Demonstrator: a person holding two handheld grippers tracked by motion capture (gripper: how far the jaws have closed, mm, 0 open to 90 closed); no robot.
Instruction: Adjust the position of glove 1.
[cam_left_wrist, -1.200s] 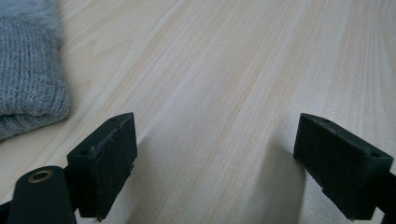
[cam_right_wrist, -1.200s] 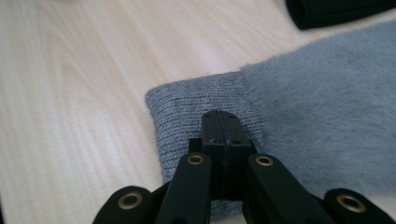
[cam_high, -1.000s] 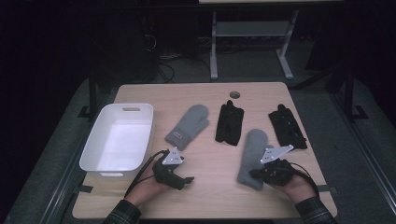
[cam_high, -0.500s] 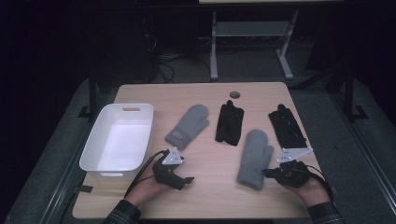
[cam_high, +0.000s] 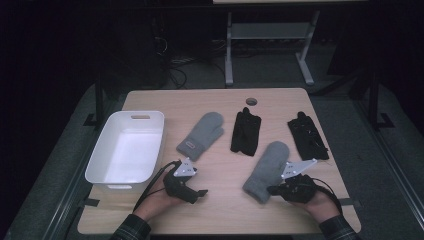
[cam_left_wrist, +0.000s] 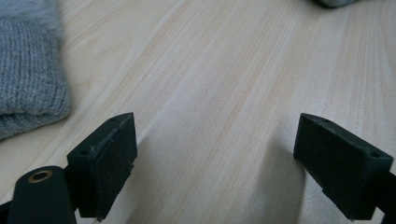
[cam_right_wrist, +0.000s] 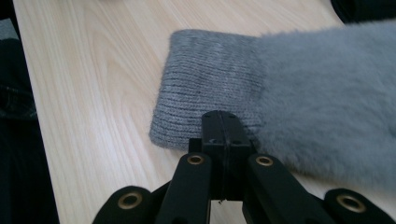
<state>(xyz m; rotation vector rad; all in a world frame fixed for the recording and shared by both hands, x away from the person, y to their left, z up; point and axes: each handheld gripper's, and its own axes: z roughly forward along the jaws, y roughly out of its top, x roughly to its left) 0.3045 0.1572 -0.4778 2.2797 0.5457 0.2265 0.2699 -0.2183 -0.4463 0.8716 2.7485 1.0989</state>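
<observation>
Two grey mittens lie on the wooden table: one at centre left, the other near the front right. In the right gripper view my right gripper is shut, its tips just over the edge of that mitten's knitted cuff; no cloth shows between the jaws. In the high view it points left at the cuff. My left gripper rests by the front edge and is open over bare wood, with a mitten cuff to its left.
A white tub stands at the table's left. Two black gloves lie farther back, one at centre and one at right. A round hole is near the far edge. A metal stand is behind the table.
My right hand and gripper have shifted right and back toward the near edge, off the mitten's side to its cuff end. The mitten and left gripper have stayed put.
</observation>
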